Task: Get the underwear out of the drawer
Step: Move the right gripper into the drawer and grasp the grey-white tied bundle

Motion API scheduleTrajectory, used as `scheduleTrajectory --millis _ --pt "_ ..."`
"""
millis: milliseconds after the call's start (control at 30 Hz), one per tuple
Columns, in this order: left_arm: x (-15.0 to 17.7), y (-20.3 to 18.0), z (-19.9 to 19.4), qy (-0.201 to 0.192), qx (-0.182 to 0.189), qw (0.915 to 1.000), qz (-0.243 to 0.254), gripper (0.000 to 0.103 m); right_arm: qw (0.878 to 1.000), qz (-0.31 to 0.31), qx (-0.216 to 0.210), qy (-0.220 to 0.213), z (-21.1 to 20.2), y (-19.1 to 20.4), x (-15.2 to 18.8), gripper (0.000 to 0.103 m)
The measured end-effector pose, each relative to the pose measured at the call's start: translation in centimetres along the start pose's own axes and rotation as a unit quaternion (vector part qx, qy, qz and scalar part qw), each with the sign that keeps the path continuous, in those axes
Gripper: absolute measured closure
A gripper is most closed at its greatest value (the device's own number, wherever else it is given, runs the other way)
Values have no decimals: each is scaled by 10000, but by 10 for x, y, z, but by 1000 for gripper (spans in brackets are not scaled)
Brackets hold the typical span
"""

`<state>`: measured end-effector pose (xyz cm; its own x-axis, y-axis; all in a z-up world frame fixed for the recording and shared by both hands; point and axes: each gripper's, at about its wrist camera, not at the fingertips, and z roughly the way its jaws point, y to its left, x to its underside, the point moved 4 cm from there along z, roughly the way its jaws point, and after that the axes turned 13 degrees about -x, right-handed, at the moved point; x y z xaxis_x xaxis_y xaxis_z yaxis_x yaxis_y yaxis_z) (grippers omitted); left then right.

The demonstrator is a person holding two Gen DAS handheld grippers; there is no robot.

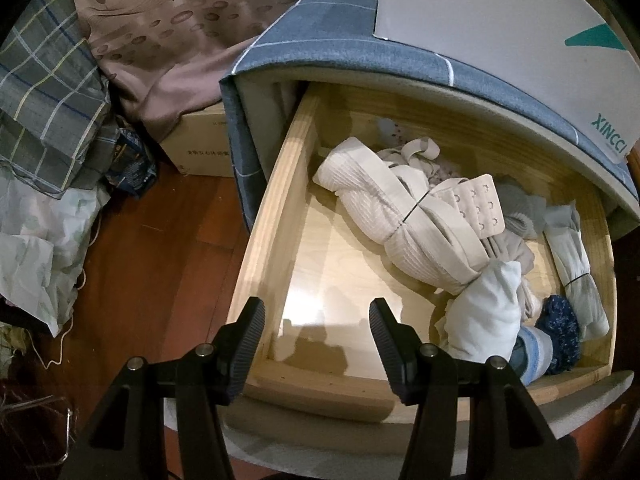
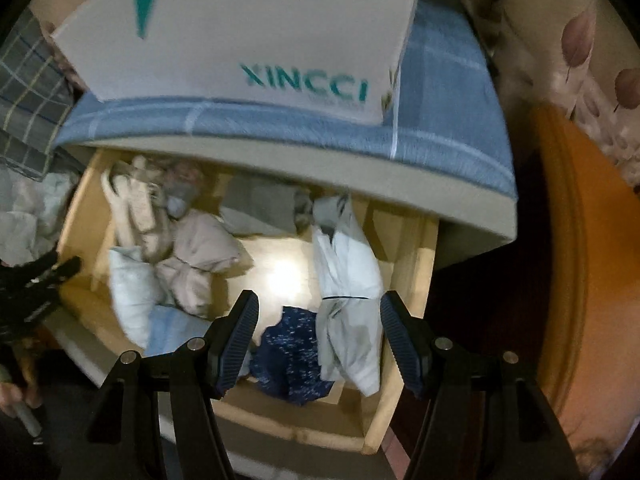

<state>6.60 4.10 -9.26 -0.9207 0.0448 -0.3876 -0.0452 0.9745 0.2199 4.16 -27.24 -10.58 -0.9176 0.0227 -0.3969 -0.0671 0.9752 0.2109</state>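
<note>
The pale wooden drawer (image 1: 276, 216) (image 2: 404, 320) stands pulled out of a cloth-covered nightstand. Rolled underwear fills it: a cream ribbed roll (image 1: 380, 216), a white bundle (image 1: 488, 316) and, at the right side, a dark blue speckled piece (image 1: 560, 332) (image 2: 292, 356) and a pale grey-white roll (image 1: 576, 272) (image 2: 348, 280). My left gripper (image 1: 316, 308) hangs open above the bare left part of the drawer floor, touching nothing. Over the drawer's right end, my right gripper (image 2: 318, 304) is open, with the blue piece and the grey-white roll below its gap. The left gripper (image 2: 36, 280) shows at the left edge of the right wrist view.
A white XINCCI box (image 1: 520, 40) (image 2: 248, 32) lies on the blue checked cloth (image 1: 340, 40) over the nightstand. To the left are a cardboard box (image 1: 200, 144), heaped bedding (image 1: 48, 120) and red wooden floor (image 1: 160, 260). An orange wooden piece (image 2: 580, 280) stands at the right.
</note>
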Motion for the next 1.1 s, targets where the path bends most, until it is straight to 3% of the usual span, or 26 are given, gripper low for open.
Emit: scheduleTrajectory --millis 400,867,933,1000,1100 --pt "-1 -1 5 119 12 9999 -18 47 9968 -414 578 376 62 -22 -4 42" --pt "-1 -1 9 192 -16 9998 0 47 9909 -730 673 911 109 -25 3 41" --pt "0 -1 9 203 -22 9998 0 47 9896 -776 708 983 113 -25 5 44" --pt "0 -2 9 200 -21 9998 -3 47 9886 -779 765 1036 116 -26 7 54" --pt "0 -2 8 196 -21 9998 -4 47 9890 -703 684 1108 118 -30 8 57"
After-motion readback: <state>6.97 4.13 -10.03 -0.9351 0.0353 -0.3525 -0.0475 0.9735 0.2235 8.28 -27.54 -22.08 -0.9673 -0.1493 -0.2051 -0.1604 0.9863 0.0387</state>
